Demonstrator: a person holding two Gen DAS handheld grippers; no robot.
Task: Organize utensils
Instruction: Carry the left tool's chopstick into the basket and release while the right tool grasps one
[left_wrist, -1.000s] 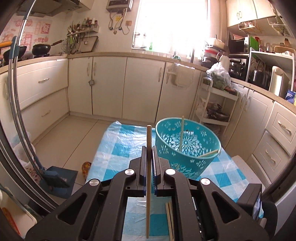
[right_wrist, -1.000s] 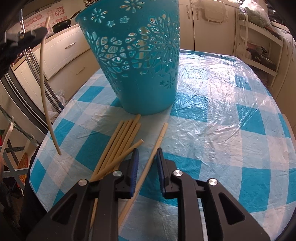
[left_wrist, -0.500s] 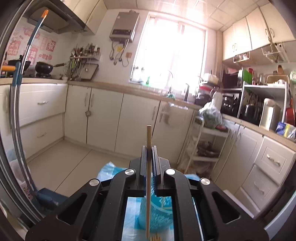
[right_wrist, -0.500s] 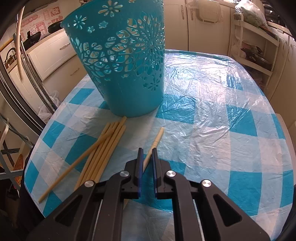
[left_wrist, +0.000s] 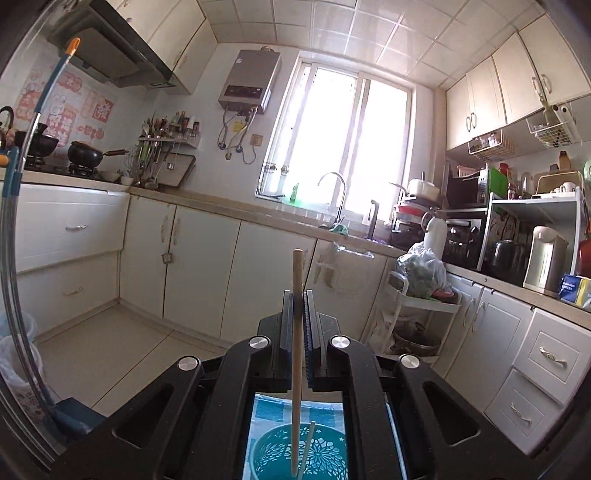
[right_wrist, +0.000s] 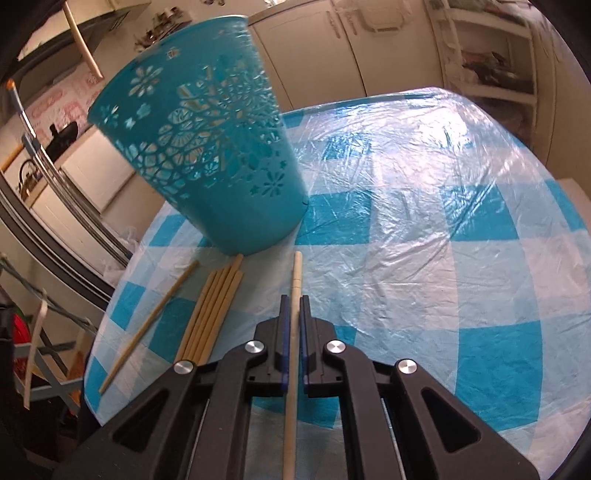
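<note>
My left gripper is shut on a pale wooden chopstick, held upright high above the teal cut-out basket. That basket shows far below, with another chopstick leaning inside it. My right gripper points down at the table, its jaws closing tight on a second chopstick that lies just in front of the basket. A bundle of several chopsticks and one loose chopstick lie on the cloth to its left.
The table wears a blue and white checked plastic cloth, with its left edge near the loose chopstick. White kitchen cabinets, a sink tap and a wheeled rack stand beyond.
The left gripper has risen with its chopstick and tipped up, so the basket dropped to the bottom of its view. The right gripper's jaws closed onto the single chopstick and rolled slightly.
</note>
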